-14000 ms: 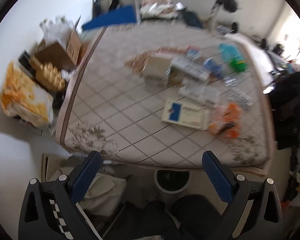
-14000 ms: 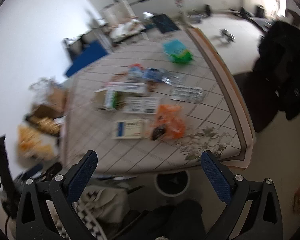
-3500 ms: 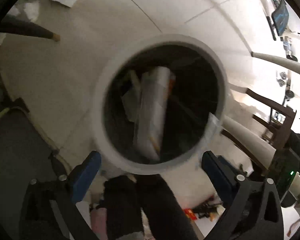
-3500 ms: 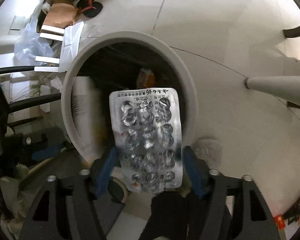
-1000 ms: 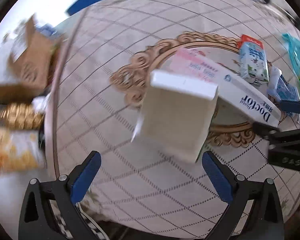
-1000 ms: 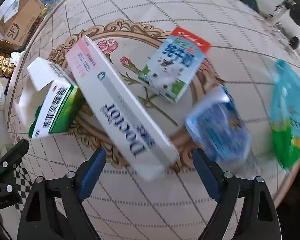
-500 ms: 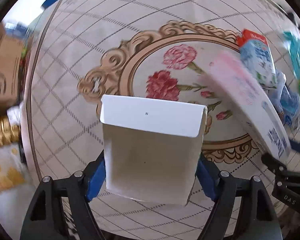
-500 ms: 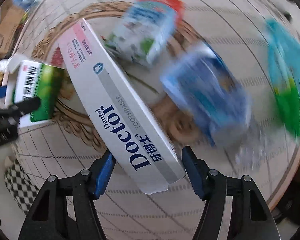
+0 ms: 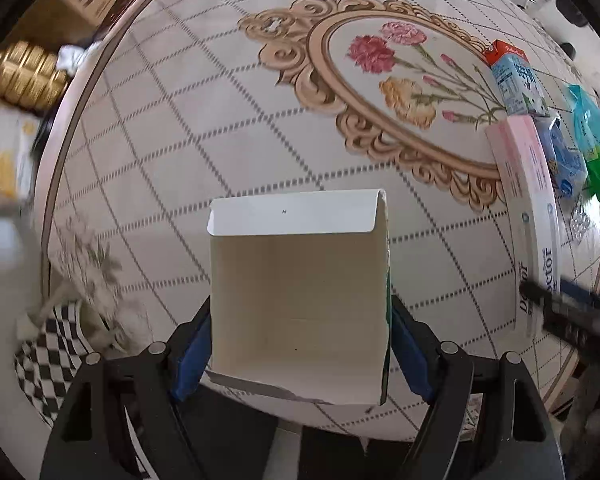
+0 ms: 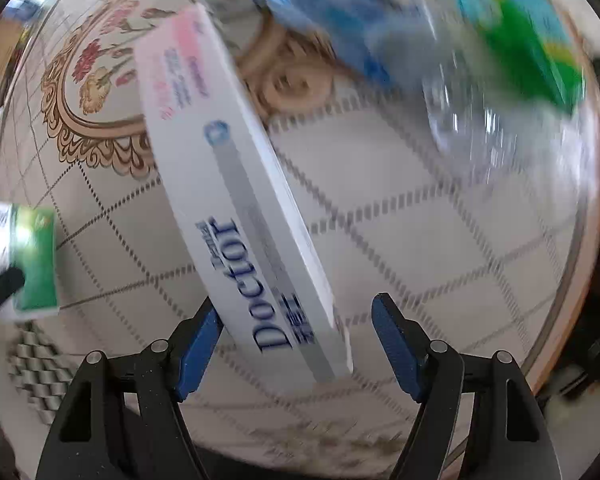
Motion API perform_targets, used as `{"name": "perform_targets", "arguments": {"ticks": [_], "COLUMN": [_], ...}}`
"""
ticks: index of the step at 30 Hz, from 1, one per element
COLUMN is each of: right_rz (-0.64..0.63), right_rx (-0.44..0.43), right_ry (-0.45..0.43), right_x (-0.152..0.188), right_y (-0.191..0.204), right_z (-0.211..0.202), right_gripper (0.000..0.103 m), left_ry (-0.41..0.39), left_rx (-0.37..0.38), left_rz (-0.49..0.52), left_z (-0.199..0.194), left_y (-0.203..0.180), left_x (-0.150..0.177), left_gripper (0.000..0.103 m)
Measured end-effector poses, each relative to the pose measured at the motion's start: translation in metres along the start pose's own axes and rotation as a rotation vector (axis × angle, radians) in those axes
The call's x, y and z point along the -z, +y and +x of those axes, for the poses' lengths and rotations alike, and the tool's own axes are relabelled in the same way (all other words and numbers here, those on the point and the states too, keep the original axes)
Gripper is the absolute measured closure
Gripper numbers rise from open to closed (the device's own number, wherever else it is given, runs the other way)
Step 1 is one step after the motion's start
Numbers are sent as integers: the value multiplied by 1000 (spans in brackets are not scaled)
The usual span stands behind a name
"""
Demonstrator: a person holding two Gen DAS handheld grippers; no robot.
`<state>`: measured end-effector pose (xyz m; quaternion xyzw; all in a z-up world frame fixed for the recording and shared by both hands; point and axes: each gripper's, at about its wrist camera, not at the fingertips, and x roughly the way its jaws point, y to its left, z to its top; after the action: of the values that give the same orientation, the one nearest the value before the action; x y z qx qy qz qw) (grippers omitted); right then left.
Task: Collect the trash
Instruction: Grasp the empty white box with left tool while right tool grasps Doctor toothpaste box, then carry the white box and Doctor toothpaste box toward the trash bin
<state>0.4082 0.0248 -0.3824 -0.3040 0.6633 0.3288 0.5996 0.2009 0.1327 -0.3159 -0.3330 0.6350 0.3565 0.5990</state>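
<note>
Item: open carton (image 9: 300, 300), flap up, plain inner face toward the left camera, green print showing along its right edge; held in the left gripper (image 9: 300, 344) above the near edge of the table (image 9: 180, 120). Risk: the carton looks empty and soft-walled, so the squeeze across its lower part may crumple it or let it pivot out on the way to the bin, which is not in view. Item: toothpaste box (image 10: 240, 208), long, white and pink, "Doctor" lettering; in the right gripper (image 10: 296, 344), lifted at a slant with its far end toward the floral medallion. Risk: it is gripped only at its near end and lies skewed in the grasp, so its long overhang could lever it loose, or swing into the trash yet uncollected. The right view is heavily smeared, so contact is judged loosely. Jaws, left: closed to the carton's width, both blue pads against its sides. Jaws, right: narrowed about the box's near end; the left pad meets it, a gap shows at the right pad, so whether the grip is firm cannot be told. Remaining on table, far right: milk carton (image 9: 516, 80), blue packet (image 9: 564, 152), green packet (image 9: 592, 140), clear plastic (image 9: 580, 220)
</note>
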Motion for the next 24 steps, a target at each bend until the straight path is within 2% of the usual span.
{"name": "perform_targets", "arguments": {"ticks": [2,5,8,10,12,13,15,21,24], "right_rz": [-32,-61,-61,-45,-15,-12,6,3,6], "right_rx": [15,28,30,34,-3,-3,-3,25,-1], "right_ry": [-39,-86,-93,-84,-49,-43,-33,-45,-49], "right_x": [-11,-31,-43,-45,-34,-19,-11,-6,-1], "right_y": [12,29,45,56,59,60,61,74,73], "right_z": [-2,-1,2,1,3,11,15,17,19], "right_gripper": [26,26,49,49,50,50,50,50,50], "left_ry": [9,19,35,41,38,34,25,7,-17], "left_rx": [-1,-17,-37,-49,-52,-51,-49,-47,-54], "left_rz": [-20,-27,-22,-20,-22,-23,-26,-36,-37], "left_z": [10,21,34,37,37,38,42,44,38], "left_y": [8,6,3,8,7,8,13,21,24], "left_x": [6,-3,-14,-23,-25,-25,-23,-20,-15], "left_gripper": [25,25,25,25,25,26,26,30,30]}}
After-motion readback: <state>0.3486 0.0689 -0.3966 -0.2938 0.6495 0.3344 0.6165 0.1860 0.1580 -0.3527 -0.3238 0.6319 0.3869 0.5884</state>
